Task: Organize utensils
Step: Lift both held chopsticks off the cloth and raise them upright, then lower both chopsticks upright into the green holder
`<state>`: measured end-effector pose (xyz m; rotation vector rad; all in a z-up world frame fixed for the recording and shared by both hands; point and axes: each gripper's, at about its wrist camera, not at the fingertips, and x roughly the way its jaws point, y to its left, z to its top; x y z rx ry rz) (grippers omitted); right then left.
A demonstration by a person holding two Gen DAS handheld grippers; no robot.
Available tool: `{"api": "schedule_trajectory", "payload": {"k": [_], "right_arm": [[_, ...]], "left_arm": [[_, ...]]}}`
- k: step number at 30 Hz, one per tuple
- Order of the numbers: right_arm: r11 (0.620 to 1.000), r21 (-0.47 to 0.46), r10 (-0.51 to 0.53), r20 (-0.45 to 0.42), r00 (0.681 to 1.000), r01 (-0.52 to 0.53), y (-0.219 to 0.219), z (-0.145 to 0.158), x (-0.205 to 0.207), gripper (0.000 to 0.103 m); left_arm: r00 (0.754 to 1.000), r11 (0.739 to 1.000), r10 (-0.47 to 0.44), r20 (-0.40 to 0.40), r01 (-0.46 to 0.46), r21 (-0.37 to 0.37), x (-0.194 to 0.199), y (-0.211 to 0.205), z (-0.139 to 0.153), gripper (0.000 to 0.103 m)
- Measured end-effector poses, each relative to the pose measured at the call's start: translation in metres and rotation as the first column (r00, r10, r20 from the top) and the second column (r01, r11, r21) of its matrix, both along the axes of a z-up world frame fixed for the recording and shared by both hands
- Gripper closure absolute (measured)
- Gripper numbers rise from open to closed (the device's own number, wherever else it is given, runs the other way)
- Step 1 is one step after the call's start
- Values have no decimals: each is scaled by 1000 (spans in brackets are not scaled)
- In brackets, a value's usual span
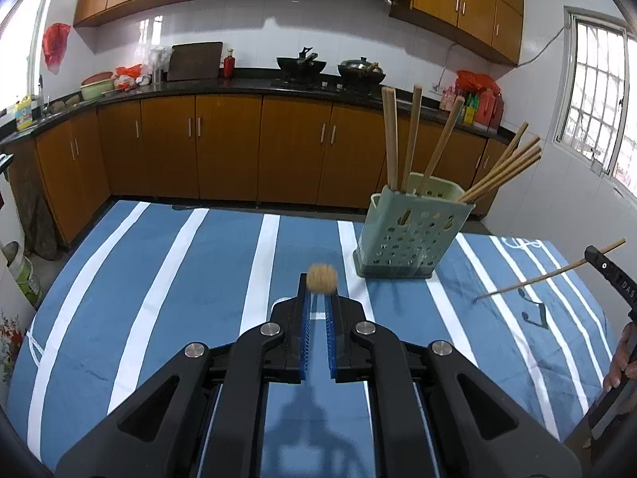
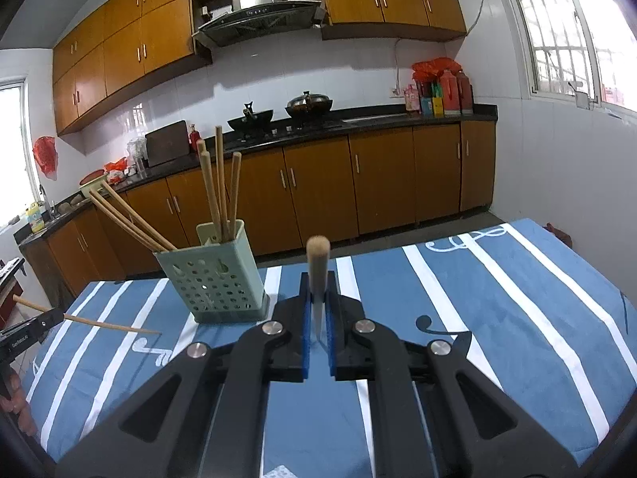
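A pale green perforated utensil holder (image 1: 410,235) stands on the blue striped tablecloth (image 1: 179,279) with several wooden chopsticks (image 1: 414,139) upright and leaning in it. My left gripper (image 1: 320,292) is shut on a wooden chopstick (image 1: 321,277), seen end-on, above the cloth and short of the holder. In the right wrist view my right gripper (image 2: 318,283) is shut on another chopstick (image 2: 317,259), which points up and forward, right of the holder (image 2: 215,279). Each gripper shows in the other's view with its chopstick: the right gripper (image 1: 595,255), the left gripper (image 2: 51,316).
Brown kitchen cabinets (image 1: 223,147) and a dark counter with woks (image 1: 300,65) run behind the table. A window (image 1: 597,91) is on the right wall. A person's hand (image 1: 621,358) shows at the right edge. A bucket (image 1: 24,275) stands on the floor at the left.
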<state>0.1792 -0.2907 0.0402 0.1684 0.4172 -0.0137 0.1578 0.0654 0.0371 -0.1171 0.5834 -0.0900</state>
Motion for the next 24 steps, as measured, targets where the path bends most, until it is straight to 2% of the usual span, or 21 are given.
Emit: {"api": "schedule_trajectory", "payload": {"k": [10,17,24], "right_arm": [[1000,-9,24,31,999,-24,7,16,0,95],[992,8,128,90,988,-129,22,60,-2,95],[970,23,234,184,955,-242,37,115,-13,95]], "left_arm": [[999,1000,-17,39,16,22,0,-6,18,96],[989,995,-97,112,93,42,-3,-25,52,96],[962,987,-155,225,161,-9,0,-46,97,96]]}}
